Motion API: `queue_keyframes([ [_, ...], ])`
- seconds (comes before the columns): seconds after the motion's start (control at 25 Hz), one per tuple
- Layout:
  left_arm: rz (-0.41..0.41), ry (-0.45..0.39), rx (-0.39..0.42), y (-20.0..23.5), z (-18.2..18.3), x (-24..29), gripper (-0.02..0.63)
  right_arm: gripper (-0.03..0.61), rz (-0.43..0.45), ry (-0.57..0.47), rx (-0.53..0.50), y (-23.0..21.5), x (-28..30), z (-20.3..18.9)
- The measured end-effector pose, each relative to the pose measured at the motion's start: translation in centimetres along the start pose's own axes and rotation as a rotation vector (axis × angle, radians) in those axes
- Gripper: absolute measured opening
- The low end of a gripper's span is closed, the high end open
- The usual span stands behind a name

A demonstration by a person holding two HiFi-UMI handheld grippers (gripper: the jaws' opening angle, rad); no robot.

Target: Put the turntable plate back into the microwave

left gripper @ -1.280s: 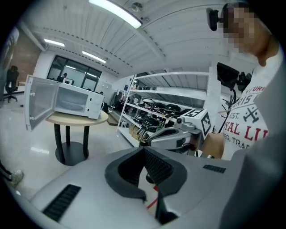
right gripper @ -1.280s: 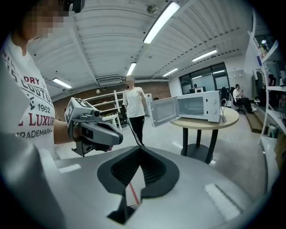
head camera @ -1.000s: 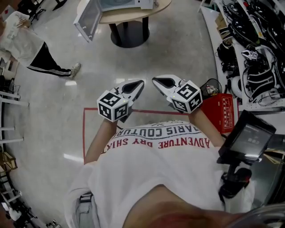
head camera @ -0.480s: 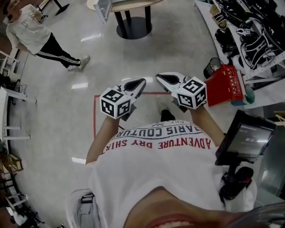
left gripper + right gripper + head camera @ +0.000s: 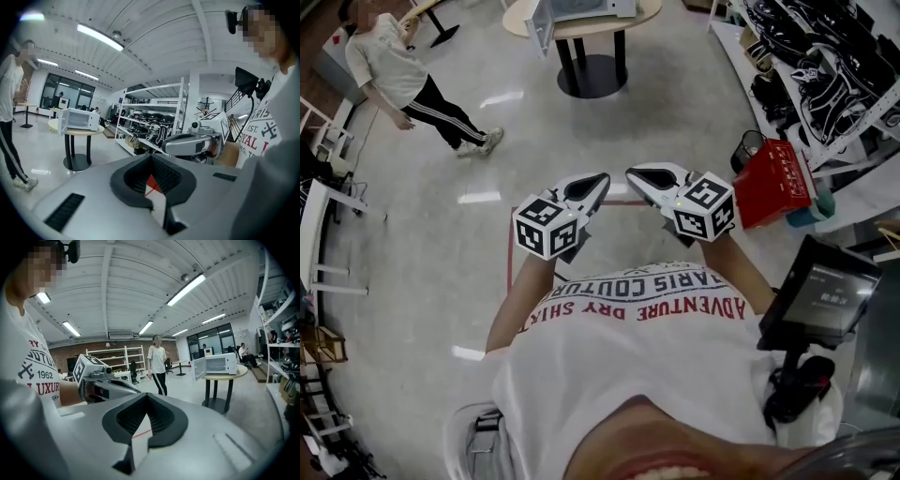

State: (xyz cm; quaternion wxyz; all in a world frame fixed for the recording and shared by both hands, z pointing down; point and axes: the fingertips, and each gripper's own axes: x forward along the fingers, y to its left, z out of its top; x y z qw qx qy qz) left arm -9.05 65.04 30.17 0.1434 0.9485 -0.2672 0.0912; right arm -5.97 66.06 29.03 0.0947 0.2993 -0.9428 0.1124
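Two grippers are held side by side in front of the person's chest, and both are empty. The left gripper (image 5: pixel 592 181) and the right gripper (image 5: pixel 639 174) each have their jaws closed tip to tip. Nothing sits between them, and only floor shows through the small opening behind the tips.

Both point roughly toward the microwave (image 5: pixel 586 8), which stands well away from them on a round counter (image 5: pixel 649 13) with its door (image 5: pixel 542 23) swung open. The turntable plate shows in no view. Neither gripper holds it, and the microwave's cavity is too small in all views to tell whether a plate lies inside. Another person (image 5: pixel 394 70) stands to the left of the microwave in the head view, off the line between it and the grippers.

As I judge it, empty grippers this far from the microwave fit two stages. The plate may be waiting somewhere out of sight, or it may already lie inside the open microwave. A nearer look into the cavity would settle which.
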Motion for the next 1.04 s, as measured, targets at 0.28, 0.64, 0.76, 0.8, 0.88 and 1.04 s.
queue_keyframes([
  [0.28, -0.011, -0.010, 0.009, -1.1, 0.1, -1.6, 0.000, -0.002, -0.023, 0.012, 0.001, 1.3, -0.5, -0.3],
  [0.64, -0.022, 0.001, 0.012, -1.8, 0.0, -0.5, 0.000, -0.002, -0.021, 0.016, 0.008, 0.8, -0.9, -1.0],
  [0.76, -0.035, -0.005, -0.010, -1.6, 0.1, -0.3, 0.000, -0.002, -0.024, 0.028, 0.000, 0.5, -0.6, -1.2],
  [0.8, -0.037, -0.007, -0.014, -1.4, 0.1, -0.5, 0.000, -0.002, -0.025, 0.032, -0.002, 0.6, -0.4, -1.3],
  [0.88, -0.038, -0.005, -0.015, -0.9, -0.3, -1.1, 0.000, -0.001, -0.027, 0.032, 0.002, 1.1, 0.4, -1.4],
  [1.04, -0.046, -0.002, -0.010, 0.3, -0.6, -2.1, 0.000, -0.002, -0.035, 0.024, 0.008, 1.8, 1.9, -1.2],
])
